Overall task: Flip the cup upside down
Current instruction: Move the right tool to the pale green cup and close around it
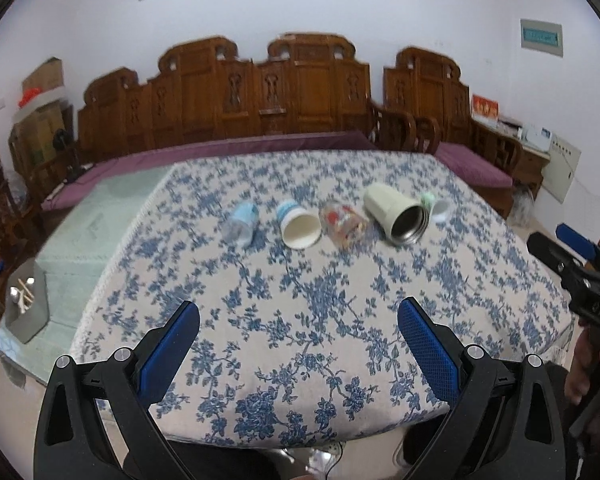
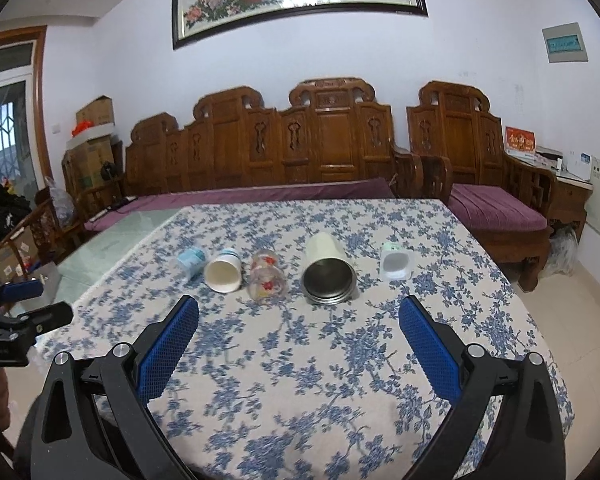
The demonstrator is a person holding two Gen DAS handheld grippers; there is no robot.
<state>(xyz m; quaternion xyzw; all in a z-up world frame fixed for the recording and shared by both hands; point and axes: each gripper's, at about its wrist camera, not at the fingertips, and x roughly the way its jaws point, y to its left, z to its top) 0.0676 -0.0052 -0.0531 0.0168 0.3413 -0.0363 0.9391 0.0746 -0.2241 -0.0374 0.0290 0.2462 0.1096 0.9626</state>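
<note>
Several cups lie on their sides in a row on the blue-flowered tablecloth point(image 2: 300, 380): a clear cup with a light blue band point(image 2: 190, 262), a white cup with a blue band point(image 2: 222, 272), a clear glass with red print point(image 2: 266, 278), a cream steel-lined tumbler point(image 2: 328, 270) and a small white and green cup point(image 2: 395, 261). The same row shows in the left wrist view, from the light blue cup point(image 1: 242, 222) to the tumbler point(image 1: 396, 216). My left gripper point(image 1: 298, 316) and right gripper point(image 2: 299, 314) are open and empty, short of the row.
A carved wooden bench point(image 2: 300, 148) with purple cushions stands behind the table. Green glass tabletop point(image 1: 80, 232) lies bare left of the cloth, with a grey holder of spoons point(image 1: 26, 308) on it. The right gripper point(image 1: 580, 268) shows at the left view's right edge.
</note>
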